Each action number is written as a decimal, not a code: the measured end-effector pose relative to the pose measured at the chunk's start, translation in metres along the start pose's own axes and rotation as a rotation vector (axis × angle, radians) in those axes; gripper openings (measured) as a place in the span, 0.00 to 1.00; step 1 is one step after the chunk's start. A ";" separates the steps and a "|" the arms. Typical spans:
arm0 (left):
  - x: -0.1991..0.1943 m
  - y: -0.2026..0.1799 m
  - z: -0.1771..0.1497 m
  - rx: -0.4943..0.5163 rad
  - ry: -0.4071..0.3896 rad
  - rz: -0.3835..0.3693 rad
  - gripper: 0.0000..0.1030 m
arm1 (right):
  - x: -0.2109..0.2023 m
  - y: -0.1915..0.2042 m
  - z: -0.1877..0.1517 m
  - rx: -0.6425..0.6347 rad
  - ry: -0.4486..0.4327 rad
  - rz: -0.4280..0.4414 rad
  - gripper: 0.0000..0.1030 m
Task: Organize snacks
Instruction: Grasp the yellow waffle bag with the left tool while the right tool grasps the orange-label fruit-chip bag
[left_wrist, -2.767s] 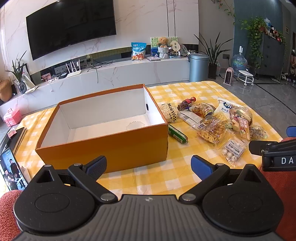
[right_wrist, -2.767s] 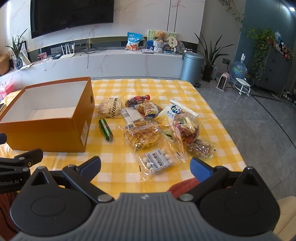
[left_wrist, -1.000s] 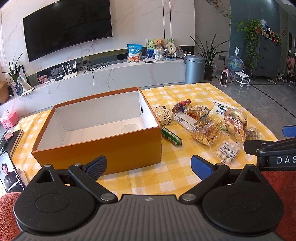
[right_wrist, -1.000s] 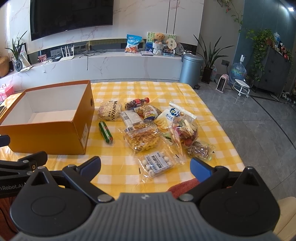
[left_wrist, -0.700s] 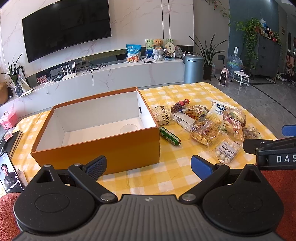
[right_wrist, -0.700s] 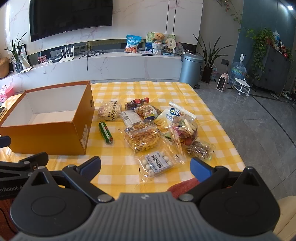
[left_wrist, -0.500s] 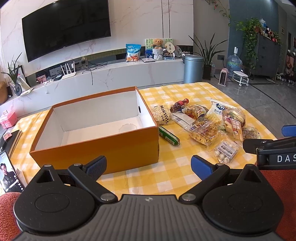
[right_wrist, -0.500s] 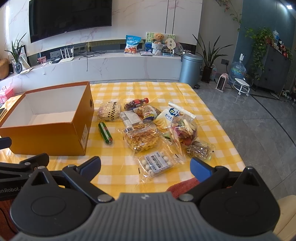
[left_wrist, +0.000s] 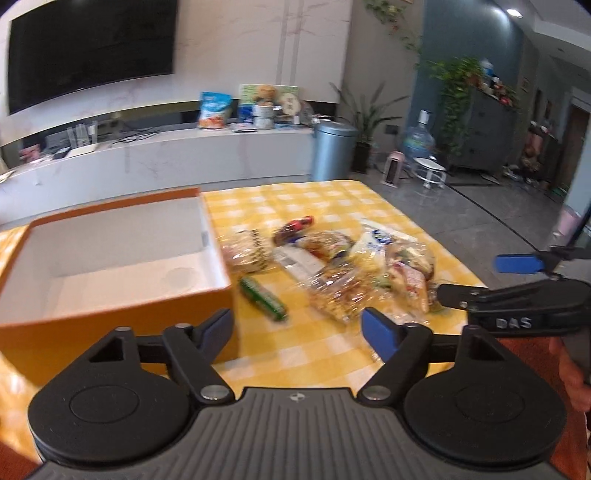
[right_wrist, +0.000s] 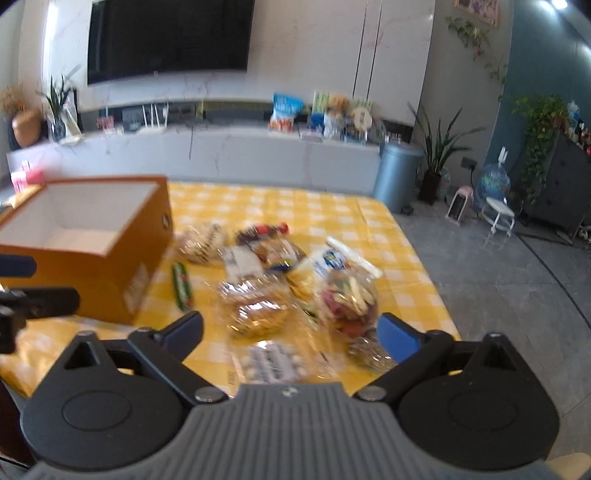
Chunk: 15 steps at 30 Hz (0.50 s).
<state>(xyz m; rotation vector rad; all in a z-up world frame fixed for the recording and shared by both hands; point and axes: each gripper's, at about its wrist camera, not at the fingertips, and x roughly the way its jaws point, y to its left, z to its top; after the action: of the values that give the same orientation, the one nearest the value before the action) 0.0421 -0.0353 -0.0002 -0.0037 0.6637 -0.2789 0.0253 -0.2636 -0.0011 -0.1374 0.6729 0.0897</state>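
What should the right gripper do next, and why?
Probably ease the right gripper down onto the white-labelled packet just ahead. Its jaws have just been closing with nothing between them, and the orange box holds no snacks yet.

matt orange cardboard box (left_wrist: 110, 317), plain white inside, left of the left gripper (left_wrist: 295, 328). ahead of the right gripper (right_wrist: 290, 326), glossy crinkled clear plastic snack bags (right_wrist: 258, 306) catch the light. yellow checked cloth (right_wrist: 332, 214) covers the surface. both grippers are matt black plastic with smooth blue pads (left_wrist: 380, 332).
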 end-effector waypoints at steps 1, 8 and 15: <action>0.007 -0.001 0.003 0.000 0.000 -0.024 0.80 | 0.008 -0.006 0.003 -0.001 0.020 0.003 0.84; 0.074 -0.006 0.021 -0.009 0.066 -0.147 0.83 | 0.069 -0.037 0.026 -0.001 0.161 -0.031 0.83; 0.139 -0.014 0.033 0.128 0.122 -0.173 0.89 | 0.123 -0.047 0.043 -0.056 0.269 -0.015 0.89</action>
<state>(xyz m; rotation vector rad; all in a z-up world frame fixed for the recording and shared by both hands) 0.1630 -0.0874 -0.0578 0.0789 0.7676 -0.4908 0.1534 -0.2989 -0.0397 -0.2108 0.9379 0.0768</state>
